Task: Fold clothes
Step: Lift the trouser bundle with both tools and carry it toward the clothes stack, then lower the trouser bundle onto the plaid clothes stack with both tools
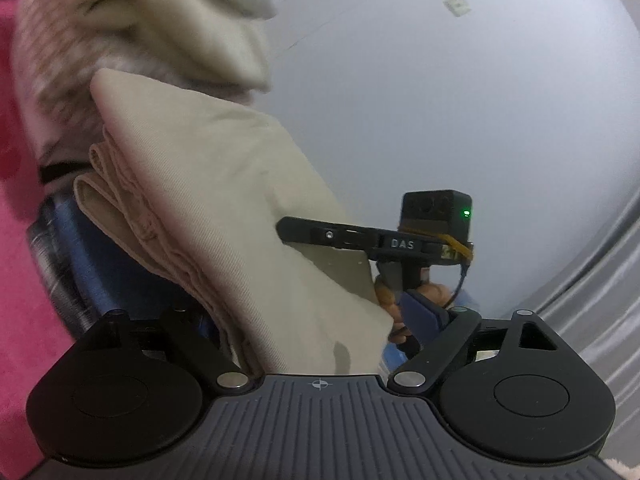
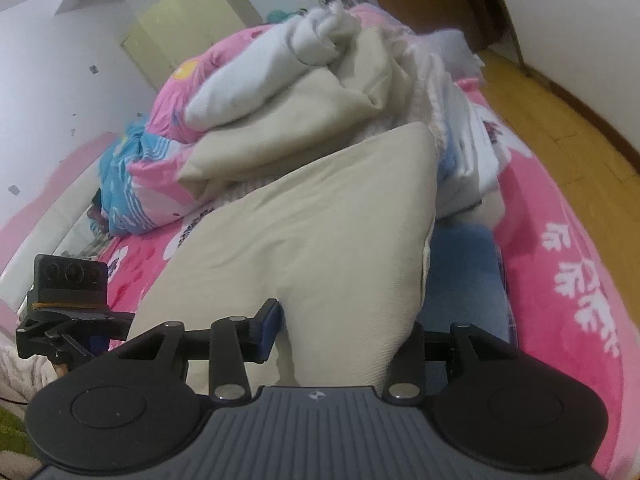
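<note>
- Beige twill fills both views: the folded garment [image 2: 304, 240] lies on the bed's pink cover [image 2: 560, 240], with its broad face towards the right camera and one corner poking up against the heap behind.
- Right gripper [image 2: 344, 332] has its jaws clamped on the garment's near end. The blue pad presses in on one side, the black finger on the other, and the cloth pinches narrow between them.
- Left gripper [image 1: 308, 316] shows its jaws standing wide with the garment running up between them. The one pad in sight sits just off the cloth's edge and the other is hidden behind it, so I cannot tell whether there is a grip.
- From the left camera the garment's stacked layer edges [image 1: 140, 220] step down one side, wavy and not quite flush. The top fold runs clean to a blunt corner.
- Crowded behind: a loose pile of clothes [image 2: 320, 112], cream and white, touches the garment's far corner. A blue garment [image 2: 464, 280] lies just beside it, partly under it.
- Rolled pink-and-blue quilt [image 2: 140, 176] sits farther back, near the wall.
- Open room: a bare strip of pink cover runs along the bed's outer side, then wooden floor [image 2: 560, 92] beyond the bed's edge.
- On the left camera's far side, nothing but plain wall [image 1: 440, 100] and a grey curtain [image 1: 600, 280].
</note>
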The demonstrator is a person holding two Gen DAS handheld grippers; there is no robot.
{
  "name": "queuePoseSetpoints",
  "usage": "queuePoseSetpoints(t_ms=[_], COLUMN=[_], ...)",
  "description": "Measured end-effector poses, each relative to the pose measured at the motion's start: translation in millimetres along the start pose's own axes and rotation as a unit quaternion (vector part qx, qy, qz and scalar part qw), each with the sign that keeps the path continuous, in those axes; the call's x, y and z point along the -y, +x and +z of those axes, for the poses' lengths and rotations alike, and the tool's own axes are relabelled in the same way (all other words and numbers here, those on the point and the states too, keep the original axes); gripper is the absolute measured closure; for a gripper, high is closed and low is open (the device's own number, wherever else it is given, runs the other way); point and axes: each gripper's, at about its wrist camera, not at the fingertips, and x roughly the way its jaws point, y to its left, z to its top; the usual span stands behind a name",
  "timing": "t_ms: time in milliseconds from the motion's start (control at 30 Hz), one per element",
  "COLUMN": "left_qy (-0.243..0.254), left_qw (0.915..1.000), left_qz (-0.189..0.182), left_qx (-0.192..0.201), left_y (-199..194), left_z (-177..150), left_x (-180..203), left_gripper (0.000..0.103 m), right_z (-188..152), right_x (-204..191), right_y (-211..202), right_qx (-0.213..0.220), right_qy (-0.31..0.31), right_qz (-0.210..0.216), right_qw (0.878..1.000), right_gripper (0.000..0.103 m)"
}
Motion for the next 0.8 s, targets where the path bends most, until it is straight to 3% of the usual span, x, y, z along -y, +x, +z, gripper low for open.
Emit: queuePoseSetpoints(t_ms=[100, 267, 367, 500, 633, 733, 800], left_qy=[-0.010, -0.035, -0.033, 0.028, 0.147, 0.189, 0.200], left_qw=[0.9998, 0.9993, 0.9991, 0.9940, 0.9701, 0.9626, 0.9611], left_qz=[0.016, 0.007, 0.025, 0.087, 0.137, 0.148, 0.159], left_qx=[-0.008, -0.005, 0.007, 0.059, 0.137, 0.127, 0.106], left_y=[2.0, 0.8, 4.6, -21.7, -40.5, -17.4, 3.0], left_z=[-8.6, -10.1, -3.7, -2.2, 6.8, 21.3, 29.1], left_x=[-15.2, -23.4, -19.1, -2.8, 32.9, 45.4, 44.4], left_gripper=[0.018, 0.021, 0.013, 0.012, 0.012, 0.014, 0.020], right_z=[-7.1, -10.5, -10.0, -10.1, -0.3, 20.2, 32.5], right_x=[13.4, 18.7, 17.6, 14.1, -8.7, -34.7, -43.1], right_y=[13.9, 20.0, 14.1, -9.2, -40.4, -31.1, -6.7], right_qx=[-0.011, -0.018, -0.015, 0.021, 0.124, 0.159, 0.139], right_qy=[0.023, 0.037, 0.047, 0.048, 0.027, -0.011, -0.038], right_qz=[0.000, -0.009, -0.035, -0.090, -0.112, -0.136, -0.151], right_qw=[1.000, 0.999, 0.998, 0.995, 0.986, 0.978, 0.978], right_gripper=[0.056, 0.052, 0.038, 0.023, 0.026, 0.039, 0.044])
